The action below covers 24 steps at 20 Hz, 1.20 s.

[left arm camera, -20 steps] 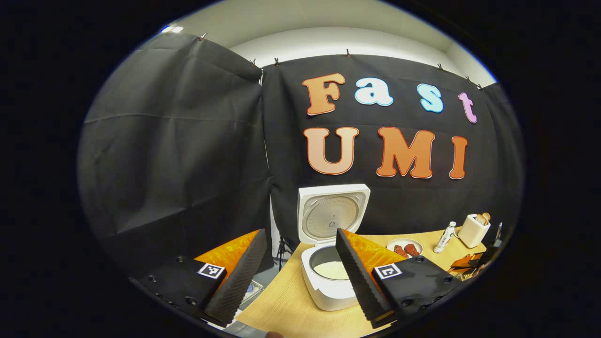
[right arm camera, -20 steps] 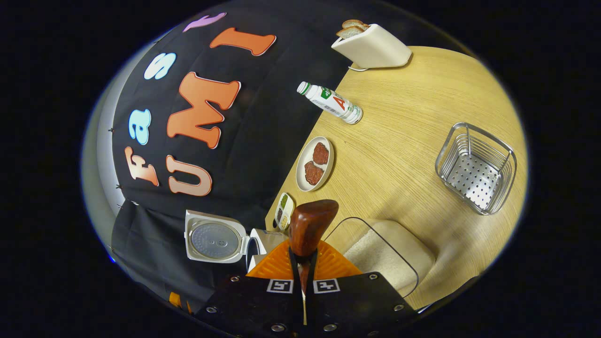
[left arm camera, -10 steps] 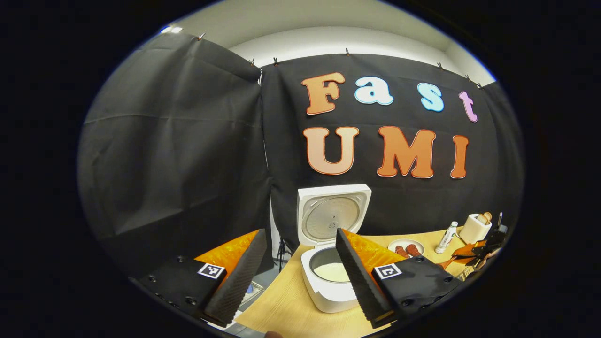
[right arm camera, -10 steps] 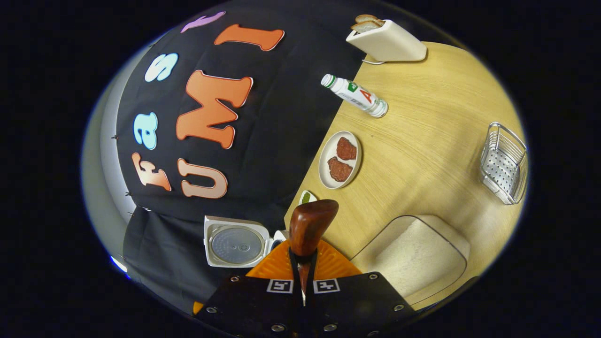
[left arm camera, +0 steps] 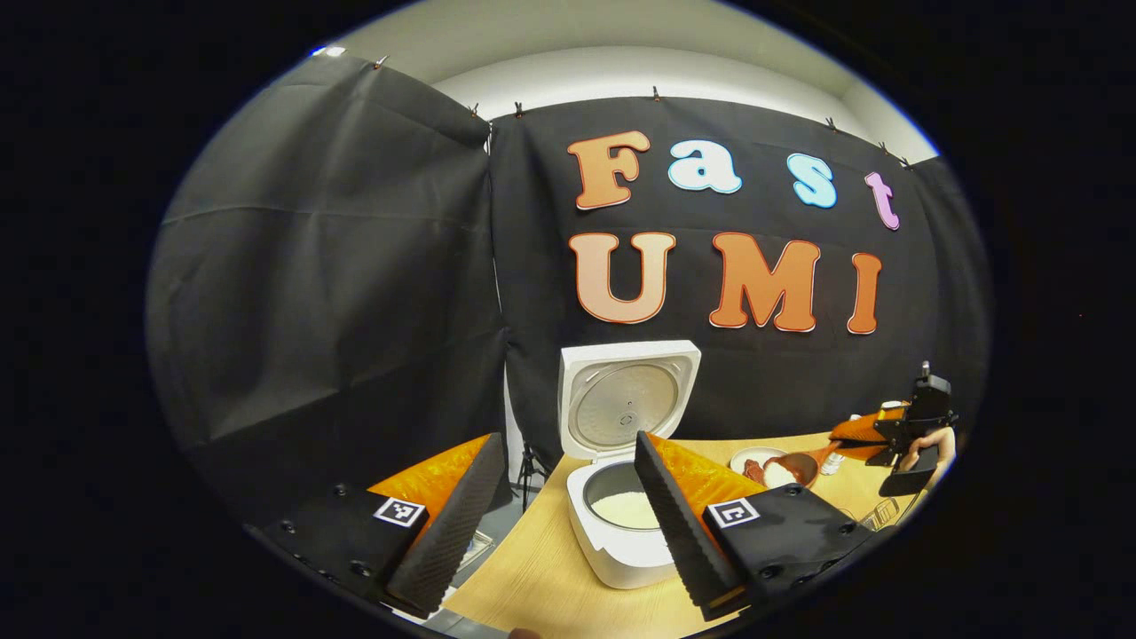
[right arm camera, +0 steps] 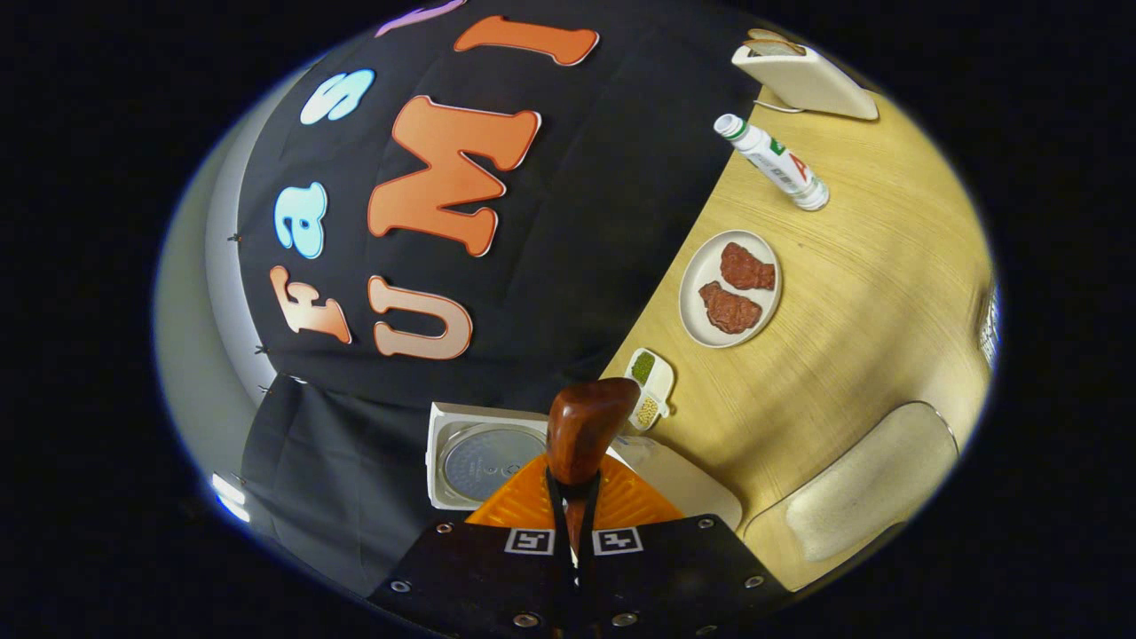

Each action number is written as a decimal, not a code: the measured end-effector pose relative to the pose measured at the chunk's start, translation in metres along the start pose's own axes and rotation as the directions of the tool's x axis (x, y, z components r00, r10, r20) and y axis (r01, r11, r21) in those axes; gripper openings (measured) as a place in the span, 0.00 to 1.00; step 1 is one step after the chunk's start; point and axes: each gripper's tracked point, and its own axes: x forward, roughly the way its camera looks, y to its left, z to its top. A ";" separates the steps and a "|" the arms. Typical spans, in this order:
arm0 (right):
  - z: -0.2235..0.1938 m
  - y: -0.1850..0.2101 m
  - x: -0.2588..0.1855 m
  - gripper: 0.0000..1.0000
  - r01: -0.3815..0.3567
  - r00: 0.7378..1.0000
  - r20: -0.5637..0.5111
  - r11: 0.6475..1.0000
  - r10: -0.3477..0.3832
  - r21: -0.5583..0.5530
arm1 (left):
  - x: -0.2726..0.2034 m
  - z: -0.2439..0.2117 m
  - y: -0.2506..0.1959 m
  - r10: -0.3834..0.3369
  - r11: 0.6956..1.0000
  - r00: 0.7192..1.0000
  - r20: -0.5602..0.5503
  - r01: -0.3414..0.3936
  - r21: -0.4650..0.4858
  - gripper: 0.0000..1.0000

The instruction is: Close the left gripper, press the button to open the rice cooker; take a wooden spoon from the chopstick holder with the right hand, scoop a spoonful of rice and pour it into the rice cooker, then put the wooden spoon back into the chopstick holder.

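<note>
In the left gripper view, the left gripper [left arm camera: 568, 506] hangs with its fingers spread wide and nothing between them, in front of the rice cooker [left arm camera: 621, 524], whose lid [left arm camera: 626, 410] stands open above a pot with rice in it. Farther right, the right gripper [left arm camera: 914, 426] carries the wooden spoon [left arm camera: 792, 468], loaded with rice, above the table [left arm camera: 550, 577]. In the right gripper view, the fingers pinch the spoon's handle, the rice container [right arm camera: 865, 484] lies just beside on the right, and the cooker sits ahead. Opening and scooping look done; pouring and returning the spoon remain.
</note>
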 end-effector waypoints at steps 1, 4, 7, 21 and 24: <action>-0.002 0.009 0.009 0.01 -0.007 1.000 -0.004 1.000 0.007 -0.007 | 0.000 -0.001 0.002 0.001 1.000 1.000 -0.002 -0.001 0.005 1.00; -0.009 0.036 0.034 0.01 -0.030 1.000 -0.012 0.999 0.029 -0.027 | 0.000 -0.005 0.005 0.004 1.000 1.000 -0.009 -0.004 0.009 1.00; -0.017 0.061 0.059 0.01 -0.036 0.999 -0.001 0.994 0.037 -0.101 | 0.001 -0.010 0.007 0.011 1.000 1.000 -0.023 -0.011 0.005 1.00; -0.042 0.089 0.097 0.01 0.049 0.996 0.093 0.862 -0.003 -0.505 | -0.020 -0.027 0.024 0.030 1.000 0.998 -0.058 -0.030 -0.001 1.00; -0.045 0.098 0.096 0.01 0.052 0.994 0.110 0.817 0.014 -0.575 | -0.021 -0.027 0.026 0.030 1.000 0.998 -0.059 -0.030 0.000 1.00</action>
